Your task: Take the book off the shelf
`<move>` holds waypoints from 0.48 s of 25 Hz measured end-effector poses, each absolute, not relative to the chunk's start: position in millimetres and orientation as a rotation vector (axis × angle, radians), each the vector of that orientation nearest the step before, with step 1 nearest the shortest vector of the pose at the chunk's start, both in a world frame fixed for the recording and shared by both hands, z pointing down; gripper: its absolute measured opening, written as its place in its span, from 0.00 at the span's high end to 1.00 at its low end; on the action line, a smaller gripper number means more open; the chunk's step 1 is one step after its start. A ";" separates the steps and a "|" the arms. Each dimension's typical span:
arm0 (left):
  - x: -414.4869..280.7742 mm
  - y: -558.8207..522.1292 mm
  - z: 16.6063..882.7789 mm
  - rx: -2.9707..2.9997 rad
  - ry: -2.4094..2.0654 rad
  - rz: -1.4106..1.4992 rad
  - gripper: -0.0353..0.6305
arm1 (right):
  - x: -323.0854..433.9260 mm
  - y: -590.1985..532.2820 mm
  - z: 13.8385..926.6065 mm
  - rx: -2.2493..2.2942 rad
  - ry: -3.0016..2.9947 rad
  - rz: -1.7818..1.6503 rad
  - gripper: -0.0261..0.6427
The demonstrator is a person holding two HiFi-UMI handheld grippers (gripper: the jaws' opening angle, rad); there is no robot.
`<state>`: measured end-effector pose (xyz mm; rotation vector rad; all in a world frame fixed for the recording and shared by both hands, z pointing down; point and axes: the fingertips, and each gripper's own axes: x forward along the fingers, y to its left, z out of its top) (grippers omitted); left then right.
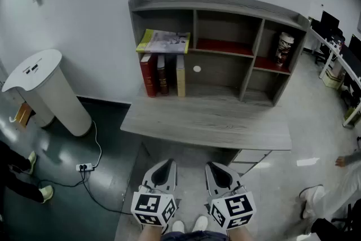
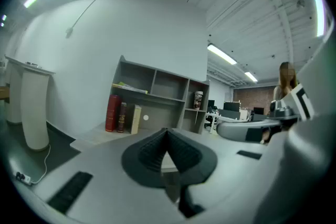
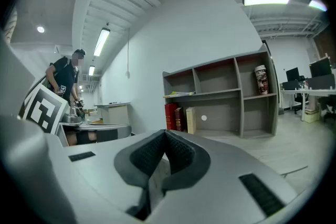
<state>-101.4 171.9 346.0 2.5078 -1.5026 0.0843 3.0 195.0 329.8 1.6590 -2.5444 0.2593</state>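
Several books stand upright in the lower left bay of the grey shelf (image 1: 220, 6): a red book (image 1: 148, 74), a dark red one (image 1: 162, 73) and a cream one (image 1: 180, 75). A yellow-edged magazine (image 1: 164, 41) lies flat on the board above them. Both grippers hover side by side in front of the desk, well short of the books. My left gripper (image 1: 167, 163) is shut and empty, and my right gripper (image 1: 212, 166) is shut and empty too. The left gripper view shows the red book (image 2: 112, 113) far beyond the closed tips (image 2: 167, 131). The right gripper view shows the books (image 3: 171, 116) beyond its closed tips (image 3: 165, 134).
The grey desk top (image 1: 206, 120) lies between the grippers and the shelf. A printed can (image 1: 284, 48) stands in the right bay. A white pedestal (image 1: 48, 91) and a power strip (image 1: 84, 167) are at the left. People stand at both sides; office desks (image 1: 338, 59) are far right.
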 end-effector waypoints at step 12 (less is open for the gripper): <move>-81.5 168.1 353.3 2.504 -1.481 0.113 0.93 | 24.0 190.0 336.7 1.679 -2.526 0.288 0.95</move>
